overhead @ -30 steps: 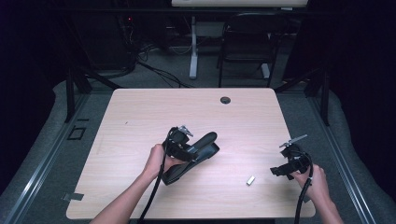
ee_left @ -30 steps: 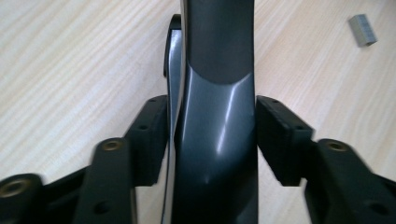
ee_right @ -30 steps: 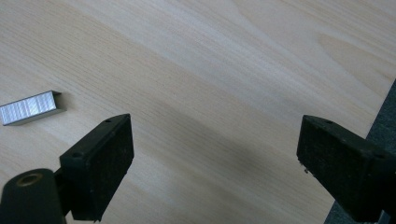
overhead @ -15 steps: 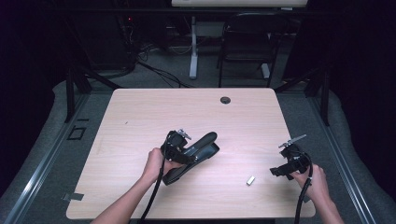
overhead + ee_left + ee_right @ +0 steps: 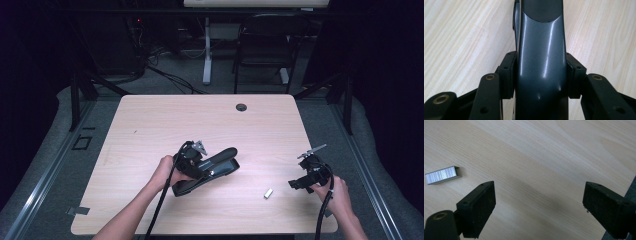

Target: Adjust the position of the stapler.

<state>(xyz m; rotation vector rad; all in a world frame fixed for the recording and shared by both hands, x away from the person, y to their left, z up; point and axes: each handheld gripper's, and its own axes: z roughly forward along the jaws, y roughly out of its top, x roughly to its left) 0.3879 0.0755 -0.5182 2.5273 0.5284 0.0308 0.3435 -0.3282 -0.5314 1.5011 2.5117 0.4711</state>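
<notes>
The left gripper [image 5: 207, 170] clamps the glossy black plastic stapler [image 5: 541, 55] mid-table, probably steadying it for loading; the right gripper [image 5: 300, 182] hangs wide open just beside the small silver staple strip [image 5: 441, 175] on the pale wooden table [image 5: 200, 120], seemingly poised to grab it

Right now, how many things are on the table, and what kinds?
Stapler: 1, held in the left gripper
Strip of staples: 1, lying loose
Total: 2
</notes>
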